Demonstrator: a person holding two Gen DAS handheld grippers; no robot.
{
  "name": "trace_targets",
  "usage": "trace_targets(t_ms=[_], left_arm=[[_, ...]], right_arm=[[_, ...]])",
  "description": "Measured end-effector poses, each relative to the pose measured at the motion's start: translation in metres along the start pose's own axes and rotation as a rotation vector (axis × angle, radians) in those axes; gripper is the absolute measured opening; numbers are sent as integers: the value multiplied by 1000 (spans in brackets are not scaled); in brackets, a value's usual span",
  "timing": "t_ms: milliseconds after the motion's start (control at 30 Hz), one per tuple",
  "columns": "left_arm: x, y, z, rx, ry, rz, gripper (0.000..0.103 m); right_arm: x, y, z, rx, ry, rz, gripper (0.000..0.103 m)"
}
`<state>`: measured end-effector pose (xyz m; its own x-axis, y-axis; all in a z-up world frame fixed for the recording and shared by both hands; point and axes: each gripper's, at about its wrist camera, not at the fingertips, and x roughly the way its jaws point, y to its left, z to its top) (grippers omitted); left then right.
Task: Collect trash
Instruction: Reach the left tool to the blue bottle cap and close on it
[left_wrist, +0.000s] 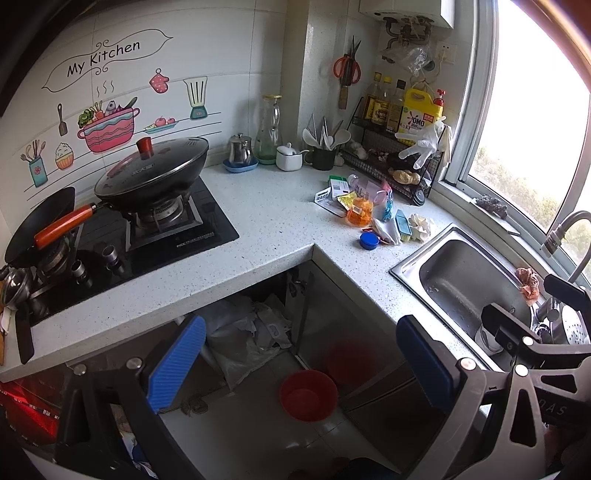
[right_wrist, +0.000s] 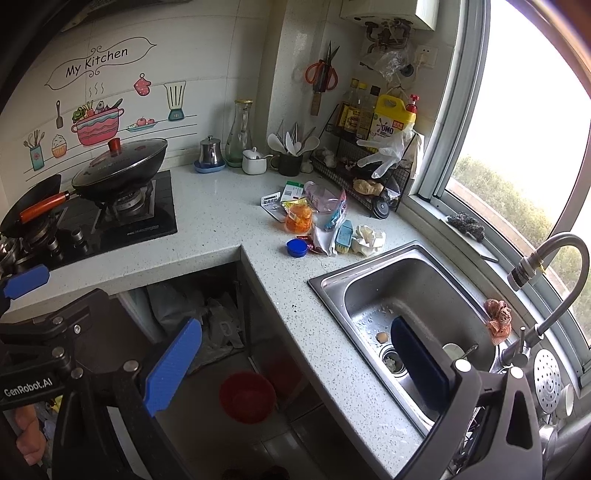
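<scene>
My left gripper (left_wrist: 299, 365) hangs wide apart and holds nothing, over the gap below the corner of the surface (left_wrist: 280, 221); my right gripper (right_wrist: 295, 373) is equally wide and bare, one finger over the floor, the other over the sink (right_wrist: 436, 288); both are well apart from the trash.

The trash pile (right_wrist: 317, 221) lies on the surface between the stove (right_wrist: 122, 221) and the window, just behind the sink's far rim; in it I see a white card with a barcode (right_wrist: 271, 201), a green and white box (right_wrist: 293, 190), an orange plastic bag (right_wrist: 300, 218), a clear bottle (right_wrist: 321, 197) lying on its side with its long axis running from back left to front right, a blue brush (right_wrist: 343, 236) whose length points towards the sink, a crumpled white tissue (right_wrist: 367, 240) touching the brush, and a blue cap (right_wrist: 296, 247) at the near edge, just apart from the rest.

Behind the pile a wire rack (right_wrist: 354, 184) carries bottles and a yellow jug (right_wrist: 393, 118), with a clear glove (right_wrist: 388, 155) draped over its front; a cup of spoons (right_wrist: 290, 162) stands to its left.

A lidded wok (right_wrist: 120, 170) sits on the stove; a red bowl (right_wrist: 246, 397) rests on the floor under the surface, near crumpled plastic bags (right_wrist: 218, 325); the tap (right_wrist: 550, 280) curves over the sink's right side.
</scene>
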<state>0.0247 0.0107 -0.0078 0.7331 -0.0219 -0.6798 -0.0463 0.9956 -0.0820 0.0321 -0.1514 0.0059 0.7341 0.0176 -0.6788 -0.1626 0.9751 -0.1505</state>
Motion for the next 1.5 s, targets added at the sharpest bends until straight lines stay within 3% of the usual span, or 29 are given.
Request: trace_targets(t_ms=[400, 767, 1133, 1367, 1500], left_arm=[[38, -18, 26, 84, 36, -39, 102], [102, -50, 74, 145, 52, -81, 103], [243, -99, 132, 193, 184, -120, 103], [347, -125, 127, 221, 368, -165, 102], [390, -136, 116, 235, 456, -151, 102]], right_arm=[[26, -16, 7, 63, 43, -24, 103], [74, -45, 35, 105, 78, -52, 103], [179, -95, 73, 108, 175, -35, 103], [259, -122, 65, 104, 292, -40, 103], [297, -136, 59, 121, 373, -32, 103]])
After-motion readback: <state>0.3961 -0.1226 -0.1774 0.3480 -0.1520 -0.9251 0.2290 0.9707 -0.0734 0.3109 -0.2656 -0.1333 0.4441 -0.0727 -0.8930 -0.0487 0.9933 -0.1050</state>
